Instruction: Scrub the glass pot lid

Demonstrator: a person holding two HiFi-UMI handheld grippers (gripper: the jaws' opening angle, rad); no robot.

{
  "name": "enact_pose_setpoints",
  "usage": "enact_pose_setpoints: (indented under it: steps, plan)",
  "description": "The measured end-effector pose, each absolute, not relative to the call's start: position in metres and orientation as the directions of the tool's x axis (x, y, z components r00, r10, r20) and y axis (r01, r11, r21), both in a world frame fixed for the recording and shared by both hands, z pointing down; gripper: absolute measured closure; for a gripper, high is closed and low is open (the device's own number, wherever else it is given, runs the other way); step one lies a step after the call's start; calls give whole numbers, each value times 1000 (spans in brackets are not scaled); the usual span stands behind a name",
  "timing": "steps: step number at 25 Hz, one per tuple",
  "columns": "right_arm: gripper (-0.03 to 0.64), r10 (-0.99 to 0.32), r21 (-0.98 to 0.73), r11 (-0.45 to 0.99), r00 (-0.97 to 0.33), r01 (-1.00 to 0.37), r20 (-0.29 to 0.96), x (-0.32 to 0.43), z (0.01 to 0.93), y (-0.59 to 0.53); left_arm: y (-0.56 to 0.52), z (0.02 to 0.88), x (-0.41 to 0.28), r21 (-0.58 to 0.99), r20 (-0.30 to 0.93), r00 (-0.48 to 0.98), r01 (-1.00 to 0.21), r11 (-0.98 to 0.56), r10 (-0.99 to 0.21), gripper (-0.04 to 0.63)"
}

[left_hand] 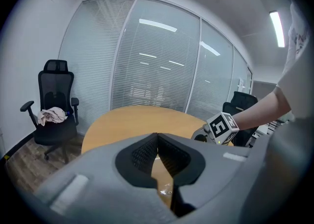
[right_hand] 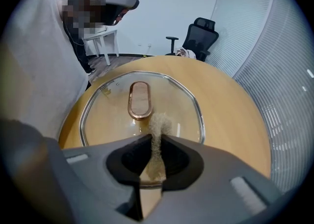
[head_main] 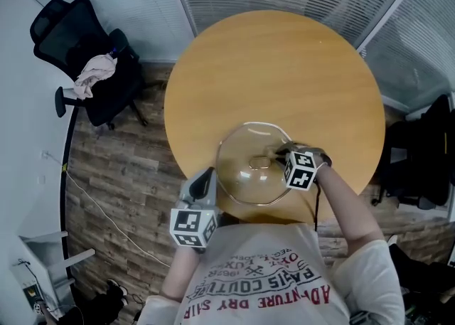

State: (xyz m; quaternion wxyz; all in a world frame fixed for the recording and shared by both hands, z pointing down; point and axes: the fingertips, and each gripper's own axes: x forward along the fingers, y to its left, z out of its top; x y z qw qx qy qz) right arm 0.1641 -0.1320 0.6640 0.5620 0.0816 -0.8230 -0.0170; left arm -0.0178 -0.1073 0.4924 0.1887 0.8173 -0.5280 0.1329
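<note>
Far left, out on the floor: an office chair (head_main: 89,53) with a pale cloth (head_main: 92,75) heaped on its seat, well apart from the work. Nearer, just off the near left edge of the round wooden table (head_main: 284,67): the left gripper (head_main: 209,174), tips pressed together and reaching up to the left rim of the glass pot lid (head_main: 238,174). Nothing plainly caught between those tips, though a glint of glass shows through the gap beneath them, so a thin pinch on the rim cannot be ruled out. Lid itself on the near part of the table, dome up, with its oval copper-rimmed handle (right_hand: 139,99) at the centre. Right of that handle: the right gripper (right_hand: 157,137), jaws closed tight on a fuzzy beige scrub pad (right_hand: 158,122) whose free end sticks out past the tips and meets the glass just beside the handle — or hangs a hair above it; hard to say which. As for progress, judged from this alone: scrubbing apparently under way, or about to start, at the middle of the dome. No suds, water or streaks to mark off cleaned glass from uncleaned, so no telling how much is done. Probably left to cover: the outer ring toward the metal rim, far and right sides included.
</note>
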Motion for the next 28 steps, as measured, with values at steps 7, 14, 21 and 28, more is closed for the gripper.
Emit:
enact_pose_setpoints:
  steps: [7, 14, 21, 28]
  plan:
    - [562, -229, 157, 956, -299, -248, 926, 166, 660, -107, -100, 487, -22, 171, 405, 473, -880, -443, -783, 588]
    - [561, -247, 126, 896, -244, -426, 938, 162, 663, -86, -99, 486, -32, 177, 396, 515, -855, -487, -760, 588]
    - [561, -255, 111, 824, -190, -555, 948, 141, 660, -71, -92, 484, -33, 176, 386, 576, -813, -555, -721, 588]
    - [561, -265, 54, 711, -197, -701, 944, 115, 655, -57, -86, 483, -50, 173, 385, 593, -799, -576, -707, 588]
